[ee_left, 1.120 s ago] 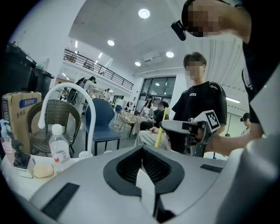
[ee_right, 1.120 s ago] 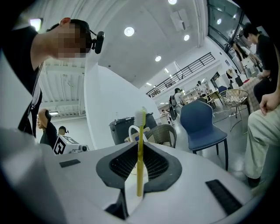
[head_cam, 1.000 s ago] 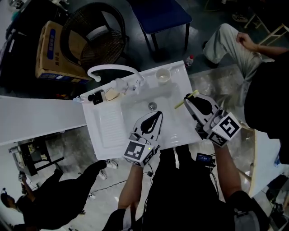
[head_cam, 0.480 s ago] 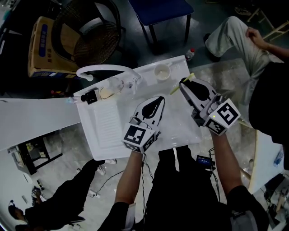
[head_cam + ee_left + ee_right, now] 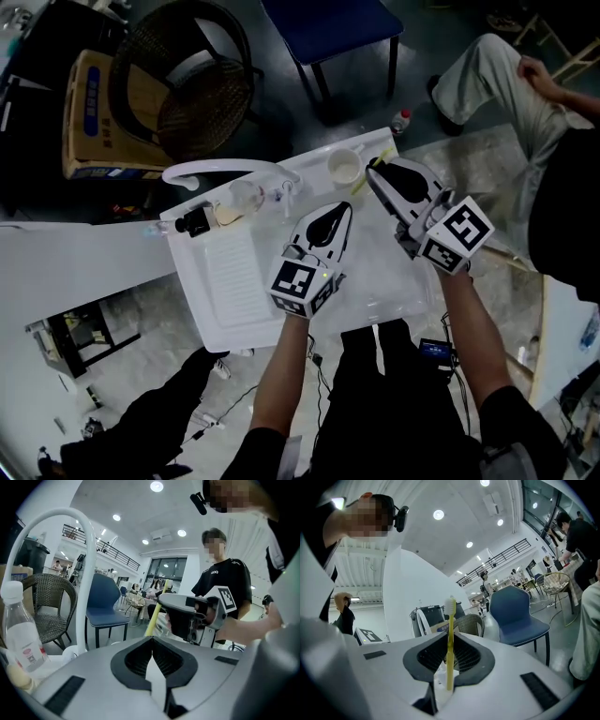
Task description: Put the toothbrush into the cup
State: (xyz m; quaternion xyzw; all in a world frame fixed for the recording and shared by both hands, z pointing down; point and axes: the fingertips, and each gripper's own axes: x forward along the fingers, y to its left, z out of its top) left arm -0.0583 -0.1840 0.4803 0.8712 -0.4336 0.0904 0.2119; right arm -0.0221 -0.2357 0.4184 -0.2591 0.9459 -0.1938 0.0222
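Two tools are over the white sink (image 5: 230, 281) on the bench, mid-frame in the head view. Up and right of centre, the right hand-held gripper (image 5: 375, 171) is clenched on the yellow toothbrush (image 5: 450, 634), which crosses its jaws with the bristle end sticking out. The toothbrush is just right of the cup (image 5: 344, 169) at the sink's far edge, outside it. At centre, the left hand-held gripper (image 5: 345, 208) has its jaws pressed together on nothing.

Dim; ceiling spotlights (image 5: 156, 486); fisheye-warped edges
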